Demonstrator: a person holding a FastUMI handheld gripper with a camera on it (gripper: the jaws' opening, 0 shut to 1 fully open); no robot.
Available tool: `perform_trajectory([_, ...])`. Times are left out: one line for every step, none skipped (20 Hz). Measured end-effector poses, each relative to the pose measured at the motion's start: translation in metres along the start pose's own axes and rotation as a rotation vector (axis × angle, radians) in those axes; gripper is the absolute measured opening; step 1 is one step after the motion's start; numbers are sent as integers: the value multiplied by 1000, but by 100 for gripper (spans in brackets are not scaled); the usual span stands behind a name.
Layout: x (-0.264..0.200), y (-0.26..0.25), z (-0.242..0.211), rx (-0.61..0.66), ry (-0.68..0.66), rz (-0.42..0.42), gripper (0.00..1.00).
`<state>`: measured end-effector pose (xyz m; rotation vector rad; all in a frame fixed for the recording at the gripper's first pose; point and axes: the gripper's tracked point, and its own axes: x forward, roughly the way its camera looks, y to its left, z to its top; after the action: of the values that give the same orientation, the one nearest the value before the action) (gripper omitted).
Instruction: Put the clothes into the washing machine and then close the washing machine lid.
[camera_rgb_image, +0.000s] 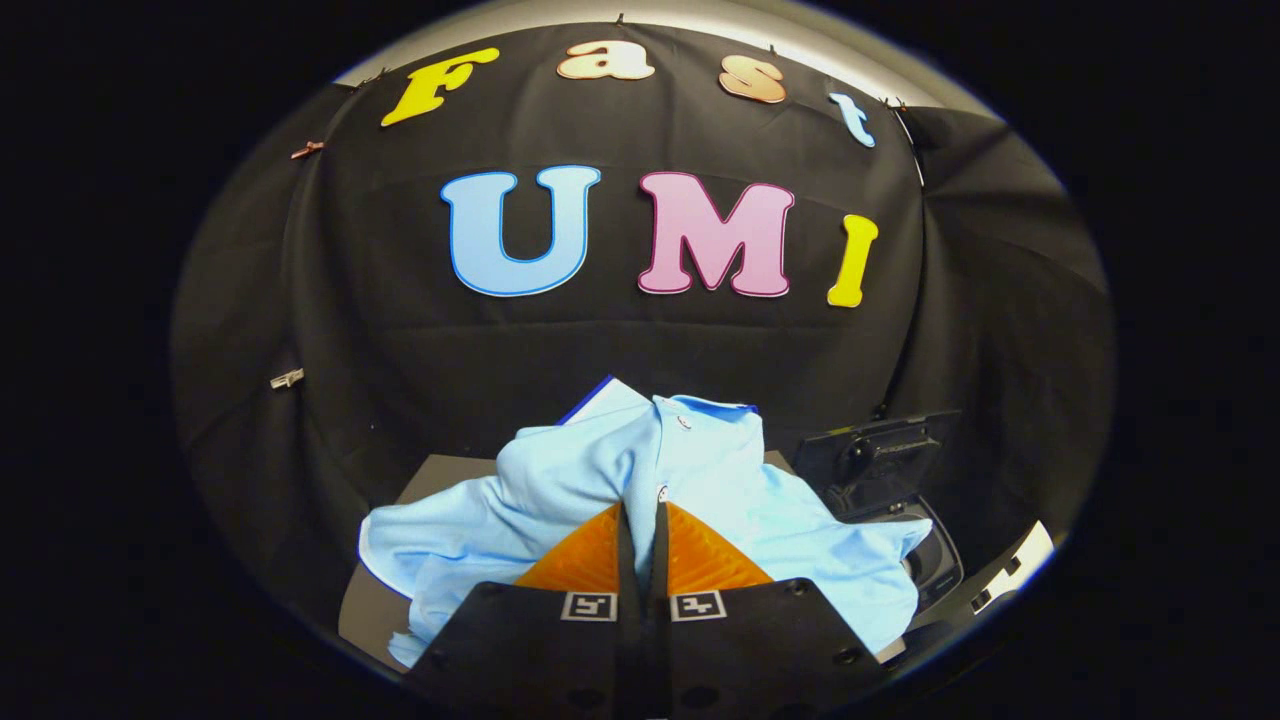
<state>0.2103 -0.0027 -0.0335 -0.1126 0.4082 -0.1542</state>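
the tongs (641, 508) were clenched on the light blue polo shirt (600, 470), the two fingers (585, 560) drawn almost together with a fold of the fabric pinched in the narrow gap between them, close beside a button of the placket. the shirt lay bunched up around and ahead of the fingers, its collar (715, 407) with a darker blue edge raised just beyond the tips, and its cloth spread out to both sides. under it showed a grey counter (445, 470), with a bare corner visible past the shirt's left side and another strip near the lower left edge of the garment. to the right of the shirt, just beside its spread hem, stood the washing machine (935, 560), dark, with its lid (875, 455) tilted up and open; part of the round rim of its opening could be seen below the lid, and the shirt's right edge came near that rim, though whether it touched could not be told. black cloth formed the booth wall (400, 330) behind everything.
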Motion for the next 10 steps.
perform_trajectory([0,-9,3,-5,-12,-12,5])
perform_trajectory([1,-18,5,-11,-21,-23,5])
perform_trajectory([2,-27,5,-18,-27,-34,5])
perform_trajectory([4,-35,4,-32,-26,-42,5])
perform_trajectory([6,-42,1,-52,-20,-46,5])
perform_trajectory([8,-51,-2,-68,-16,-51,5])
perform_trajectory([9,-60,-1,-75,-24,-57,5])
perform_trajectory([10,-69,-1,-76,-33,-66,5])
perform_trajectory([9,-79,0,-81,-49,-75,5])
perform_trajectory([9,-90,0,-93,-55,-86,5])
